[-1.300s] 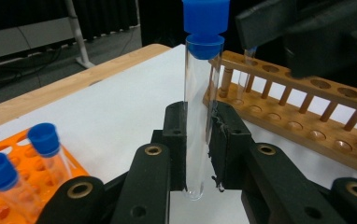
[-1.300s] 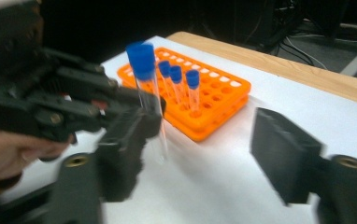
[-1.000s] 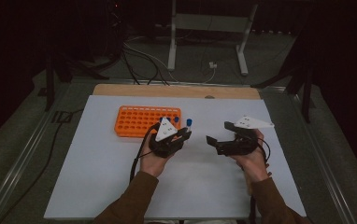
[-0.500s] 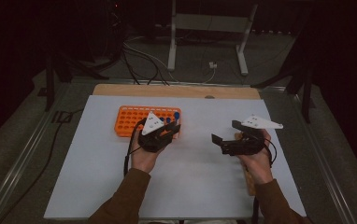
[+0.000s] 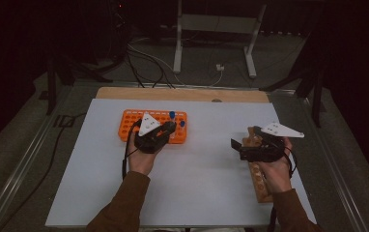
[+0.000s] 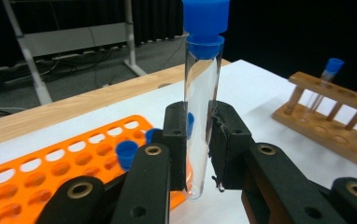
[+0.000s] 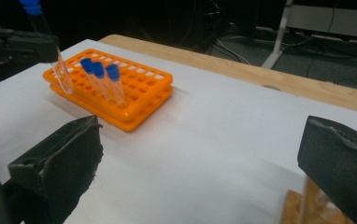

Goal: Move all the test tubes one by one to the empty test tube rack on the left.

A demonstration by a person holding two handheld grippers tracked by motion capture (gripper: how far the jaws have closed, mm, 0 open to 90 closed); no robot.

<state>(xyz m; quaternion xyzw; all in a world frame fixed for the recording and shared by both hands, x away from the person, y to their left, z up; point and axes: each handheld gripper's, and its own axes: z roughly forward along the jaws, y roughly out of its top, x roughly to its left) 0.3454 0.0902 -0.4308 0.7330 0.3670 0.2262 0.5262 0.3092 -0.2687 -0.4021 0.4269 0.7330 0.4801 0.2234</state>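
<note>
I could read no brand, label or writing on anything; the tube and both racks were plain.

My left tool was pinching a clear test tube with a blue cap, upright between its pads, its lower end hanging just off the near edge of the orange rack. In the high view that left tool sat over the rack's front right part, above the white bench.

My right tool had its jaws spread wide with nothing between them, only bare bench sheet ahead. In the high view the right tool hovered over the far end of the wooden rack, which lay along the bench's right side, well apart from the orange one.

Counted from the right gripper view: three blue-capped tubes stood together in the orange rack, plus the one in my left tool, whose cap showed at the upper left. From the left gripper view, one more capped tube stood in the wooden rack. So two racks, five tubes.

Beyond the bench's wooden far edge were floor cables and a grey metal stand. Nothing lay on the bench between the two racks.
</note>
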